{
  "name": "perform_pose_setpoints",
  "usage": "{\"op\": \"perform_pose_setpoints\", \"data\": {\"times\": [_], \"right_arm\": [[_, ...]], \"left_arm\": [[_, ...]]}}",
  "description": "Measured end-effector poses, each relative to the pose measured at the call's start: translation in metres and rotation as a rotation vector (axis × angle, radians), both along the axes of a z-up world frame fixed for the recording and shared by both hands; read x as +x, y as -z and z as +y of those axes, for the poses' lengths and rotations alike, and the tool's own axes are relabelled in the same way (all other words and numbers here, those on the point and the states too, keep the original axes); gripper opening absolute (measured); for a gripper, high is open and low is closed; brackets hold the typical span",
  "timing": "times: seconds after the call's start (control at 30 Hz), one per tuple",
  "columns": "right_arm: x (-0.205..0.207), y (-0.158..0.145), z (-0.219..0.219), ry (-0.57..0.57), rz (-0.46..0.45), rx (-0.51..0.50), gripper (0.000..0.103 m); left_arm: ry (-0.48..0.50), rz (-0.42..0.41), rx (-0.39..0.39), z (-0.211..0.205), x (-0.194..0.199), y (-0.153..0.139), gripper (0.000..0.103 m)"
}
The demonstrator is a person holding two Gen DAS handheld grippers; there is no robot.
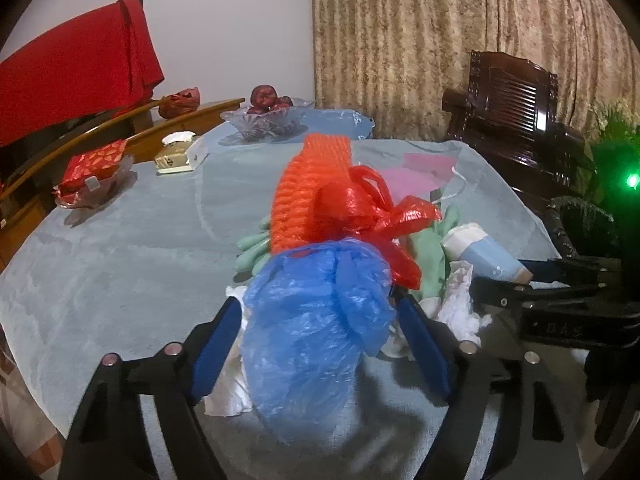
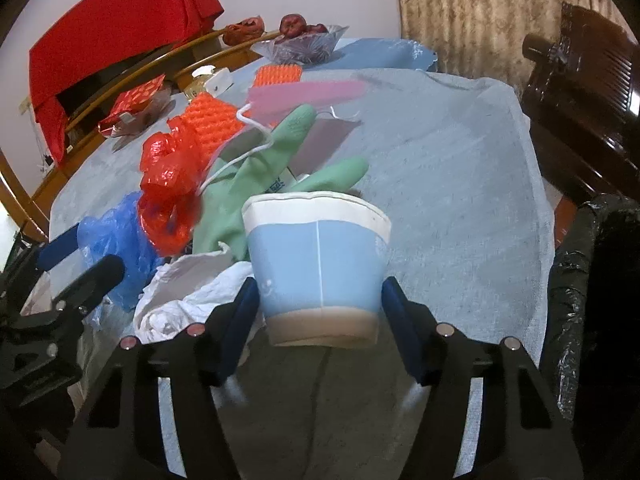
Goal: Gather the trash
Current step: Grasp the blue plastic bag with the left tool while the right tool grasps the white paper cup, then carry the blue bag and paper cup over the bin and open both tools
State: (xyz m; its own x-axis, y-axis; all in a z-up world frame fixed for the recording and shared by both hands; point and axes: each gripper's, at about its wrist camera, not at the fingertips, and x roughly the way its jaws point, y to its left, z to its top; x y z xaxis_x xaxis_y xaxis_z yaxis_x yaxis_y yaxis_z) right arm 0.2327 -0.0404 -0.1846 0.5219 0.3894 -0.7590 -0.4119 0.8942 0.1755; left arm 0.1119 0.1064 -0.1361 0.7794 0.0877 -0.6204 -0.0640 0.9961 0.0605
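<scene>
A heap of trash lies on the grey-blue tablecloth [image 1: 120, 280]: a crumpled blue plastic bag [image 1: 316, 328], a red plastic bag [image 1: 360, 216], orange foam netting [image 1: 308, 184], green rubber gloves [image 2: 256, 172], white tissue [image 2: 180, 292], a pink face mask [image 2: 308, 92] and a blue-and-white paper cup [image 2: 320, 264]. My left gripper [image 1: 320, 304] straddles the blue bag, with its blue pads at the bag's sides and no visible squeeze. The pads of my right gripper [image 2: 320, 284] press on the base of the paper cup from both sides, and the cup leans away from me.
At the table's far end stand a glass bowl of fruit [image 1: 272, 116], a tissue box [image 1: 176, 156] and a dish with red wrappers [image 1: 92, 176]. A dark wooden chair [image 1: 512, 120] is on the right. A black plastic bag [image 2: 592, 280] sits by the table's right edge.
</scene>
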Motion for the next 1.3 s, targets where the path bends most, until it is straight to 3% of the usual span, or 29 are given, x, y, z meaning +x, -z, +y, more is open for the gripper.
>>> {"op": "perform_pose_setpoints", "data": {"times": [0.2,0.37,0.77,1.07,1.3], "right_arm": [[-0.001,-0.007,-0.008,0.026,0.006,0.027,0.053],[-0.011,-0.020,-0.016,0.048,-0.027,0.030,0.053],[-0.049,-0.075,-0.038,0.068,-0.168,0.069,0.052],[-0.085,-0.110,-0.085,0.150,-0.257,0.078,0.052],[-0.109,-0.124,-0.150,0.294,-0.302,0.047,0.053]], "left_arm": [[0.005,0.039,-0.030,0.001,0.005,0.007,0.047],[-0.003,0.027,-0.025,0.003,0.002,0.002,0.031],[0.021,-0.137,-0.019,-0.013,-0.034,-0.061,0.028],[0.139,-0.194,-0.052,-0.057,-0.042,-0.092,0.028],[0.273,-0.210,-0.078,-0.112,-0.032,-0.100,0.028]]}}
